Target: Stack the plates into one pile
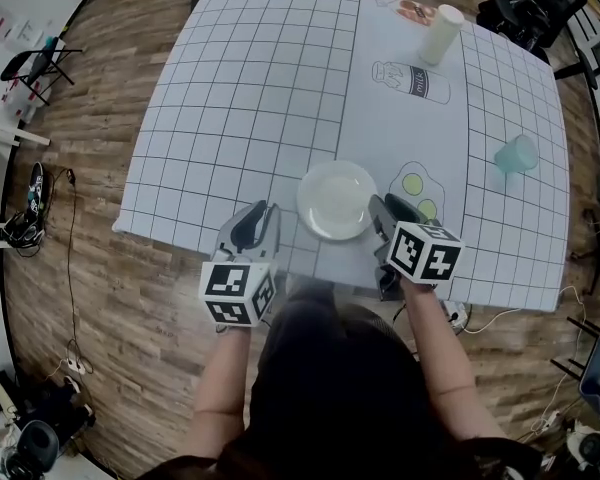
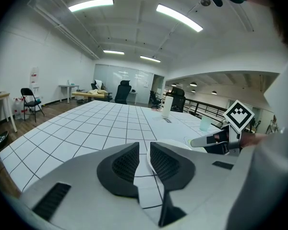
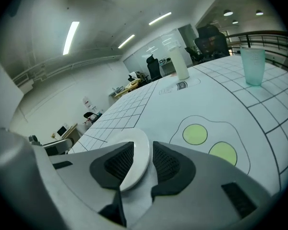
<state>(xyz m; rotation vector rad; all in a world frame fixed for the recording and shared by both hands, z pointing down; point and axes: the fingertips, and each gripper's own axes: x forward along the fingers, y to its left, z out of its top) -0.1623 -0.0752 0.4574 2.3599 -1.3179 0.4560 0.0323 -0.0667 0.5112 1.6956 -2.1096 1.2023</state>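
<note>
Ideally, the right gripper [image 1: 388,211], jaws loosely parted about the rim of the white plate [image 1: 336,199], is drawn straight back without dragging it, with the narrow, empty jaws of the left gripper [image 1: 263,208] kept clear.

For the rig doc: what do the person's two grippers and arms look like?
The left gripper and right gripper match: light-grey shells, dark ribbed pads, and a white cube with black square markers on each. No cables seen. The forearms are unsleeved; the person wears a dark top.

No clue if the plate [image 1: 336,199] is one or several. Its near rim hides behind the right gripper [image 3: 144,145], and the table [image 1: 250,88] edge nearest it is under the person's head [image 1: 330,388].
</note>
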